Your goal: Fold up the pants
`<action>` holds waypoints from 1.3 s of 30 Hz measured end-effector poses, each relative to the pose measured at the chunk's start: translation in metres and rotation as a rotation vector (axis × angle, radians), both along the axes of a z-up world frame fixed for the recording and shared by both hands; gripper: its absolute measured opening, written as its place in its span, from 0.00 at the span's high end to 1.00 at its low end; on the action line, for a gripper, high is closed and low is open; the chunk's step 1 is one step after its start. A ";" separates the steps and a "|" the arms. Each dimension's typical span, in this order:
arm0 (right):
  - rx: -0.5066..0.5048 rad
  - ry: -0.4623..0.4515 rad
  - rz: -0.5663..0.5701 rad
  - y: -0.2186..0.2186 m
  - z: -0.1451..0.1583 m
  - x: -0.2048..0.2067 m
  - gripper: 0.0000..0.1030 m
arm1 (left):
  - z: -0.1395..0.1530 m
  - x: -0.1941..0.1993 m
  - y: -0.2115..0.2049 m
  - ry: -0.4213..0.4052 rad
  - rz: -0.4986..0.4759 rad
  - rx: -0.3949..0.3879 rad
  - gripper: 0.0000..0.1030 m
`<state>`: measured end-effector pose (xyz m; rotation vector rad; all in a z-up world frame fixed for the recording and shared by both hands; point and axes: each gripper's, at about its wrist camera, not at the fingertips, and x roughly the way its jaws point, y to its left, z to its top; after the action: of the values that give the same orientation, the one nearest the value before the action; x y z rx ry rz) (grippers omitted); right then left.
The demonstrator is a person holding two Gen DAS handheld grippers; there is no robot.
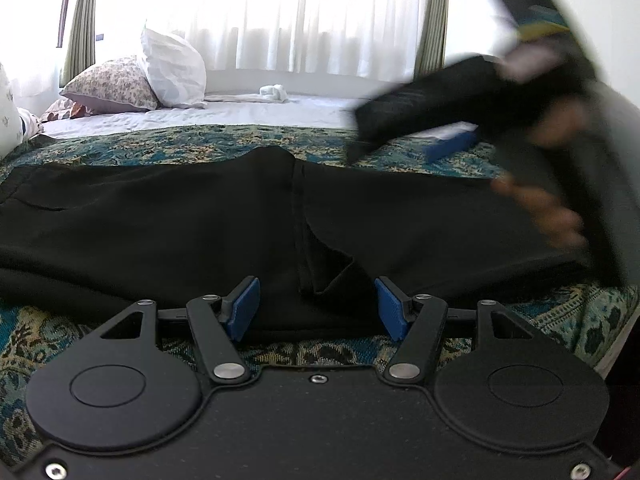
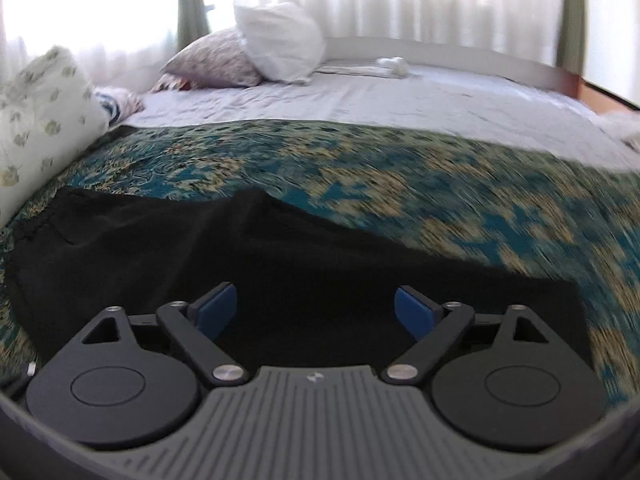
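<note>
Black pants (image 1: 160,216) lie spread left to right across a teal patterned bedspread (image 1: 80,148), with a seam and a loose flap near the middle. My left gripper (image 1: 318,308) hovers low at the near edge of the pants. Its blue pads (image 1: 244,306) stand apart with fabric under the gap, and nothing is pinched. In the right wrist view the pants (image 2: 200,248) fill the lower left. My right gripper (image 2: 316,308) is wide open above them and holds nothing. The left wrist view also shows the right gripper (image 1: 408,140), blurred at upper right, held by a hand (image 1: 540,208).
Beyond the bedspread (image 2: 400,184) lies a pale sheet (image 2: 400,96) with a white pillow (image 2: 280,40), a floral pillow (image 2: 216,60) and a small rolled white cloth (image 2: 394,65). A leaf-print pillow (image 2: 40,112) sits at the left. Bright curtained windows are behind.
</note>
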<state>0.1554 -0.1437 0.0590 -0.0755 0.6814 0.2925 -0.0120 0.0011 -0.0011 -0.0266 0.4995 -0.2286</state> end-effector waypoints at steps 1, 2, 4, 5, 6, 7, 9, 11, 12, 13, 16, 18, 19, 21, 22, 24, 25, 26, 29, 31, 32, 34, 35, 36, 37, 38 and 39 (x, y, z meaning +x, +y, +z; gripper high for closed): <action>-0.011 0.006 0.016 0.011 -0.001 0.009 0.07 | -0.001 -0.001 0.001 -0.005 -0.003 -0.004 0.41; -0.024 0.014 0.033 0.022 -0.004 0.016 0.07 | -0.002 -0.002 0.001 -0.010 -0.005 -0.008 0.41; -0.073 0.023 0.052 0.042 -0.012 0.029 0.07 | -0.004 -0.003 0.004 -0.019 -0.011 -0.016 0.41; -0.115 0.015 0.046 0.049 -0.016 0.033 0.07 | -0.005 -0.004 0.005 -0.024 -0.014 -0.019 0.41; -0.167 -0.013 0.018 0.053 -0.020 0.035 0.07 | -0.006 -0.004 0.006 -0.028 -0.017 -0.022 0.41; -0.222 -0.058 -0.026 0.055 -0.023 0.033 0.07 | -0.007 -0.005 0.007 -0.033 -0.020 -0.026 0.41; -0.279 -0.129 -0.084 0.052 -0.026 0.026 0.07 | -0.009 -0.006 0.010 -0.041 -0.025 -0.033 0.41; -0.269 -0.155 -0.119 0.043 -0.026 0.017 0.07 | -0.011 -0.008 0.012 -0.050 -0.030 -0.040 0.41; -0.268 -0.165 -0.143 0.038 -0.025 0.012 0.07 | -0.012 -0.009 0.013 -0.055 -0.032 -0.042 0.41; -0.273 -0.175 -0.172 0.032 -0.025 0.007 0.07 | -0.013 -0.009 0.014 -0.058 -0.034 -0.042 0.41; -0.285 -0.176 -0.239 0.015 -0.025 -0.002 0.07 | -0.014 -0.010 0.016 -0.060 -0.039 -0.047 0.41; -0.286 -0.148 -0.265 0.001 -0.027 -0.005 0.07 | -0.015 -0.010 0.017 -0.061 -0.042 -0.049 0.41; -0.281 -0.132 -0.274 -0.004 -0.029 -0.006 0.07 | -0.015 -0.010 0.017 -0.061 -0.043 -0.050 0.41; -0.260 -0.106 -0.285 -0.011 -0.032 -0.010 0.07 | -0.016 -0.010 0.018 -0.063 -0.045 -0.048 0.41; -0.241 -0.098 -0.283 -0.014 -0.033 -0.011 0.07 | -0.016 -0.010 0.018 -0.064 -0.045 -0.048 0.41; -0.196 -0.098 -0.259 -0.014 -0.033 -0.010 0.07 | -0.015 -0.010 0.017 -0.065 -0.044 -0.047 0.41; -0.186 -0.098 -0.244 -0.011 -0.032 -0.010 0.07 | -0.015 -0.010 0.017 -0.065 -0.044 -0.045 0.41; -0.191 -0.099 -0.227 -0.007 -0.031 -0.010 0.07 | -0.015 -0.009 0.017 -0.064 -0.044 -0.045 0.41; -0.224 -0.145 -0.172 0.011 -0.027 -0.012 0.07 | -0.014 -0.010 0.014 -0.064 -0.044 -0.045 0.40; -0.218 -0.184 -0.127 0.021 -0.022 -0.015 0.07 | -0.013 -0.010 0.014 -0.065 -0.044 -0.044 0.41; -0.213 -0.199 -0.102 0.026 -0.019 -0.016 0.07 | -0.013 -0.011 0.013 -0.065 -0.043 -0.044 0.41; -0.213 -0.212 -0.049 0.038 -0.014 -0.015 0.07 | -0.013 -0.011 0.013 -0.065 -0.043 -0.044 0.41; -0.217 -0.214 -0.027 0.045 -0.012 -0.013 0.07 | -0.013 -0.011 0.014 -0.064 -0.044 -0.044 0.41; -0.220 -0.214 -0.002 0.051 -0.012 -0.011 0.07 | -0.013 -0.011 0.014 -0.064 -0.044 -0.044 0.41; -0.225 -0.213 0.019 0.056 -0.011 -0.009 0.07 | -0.013 -0.011 0.014 -0.065 -0.045 -0.044 0.41; -0.240 -0.206 0.044 0.063 -0.012 -0.005 0.07 | -0.013 -0.011 0.014 -0.065 -0.045 -0.044 0.41; -0.265 -0.193 0.058 0.070 -0.015 -0.001 0.09 | -0.013 -0.011 0.013 -0.065 -0.045 -0.044 0.41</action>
<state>0.1547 -0.0740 0.0443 -0.3727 0.5231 0.2456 -0.0226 0.0144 -0.0142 -0.0506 0.4309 -0.2838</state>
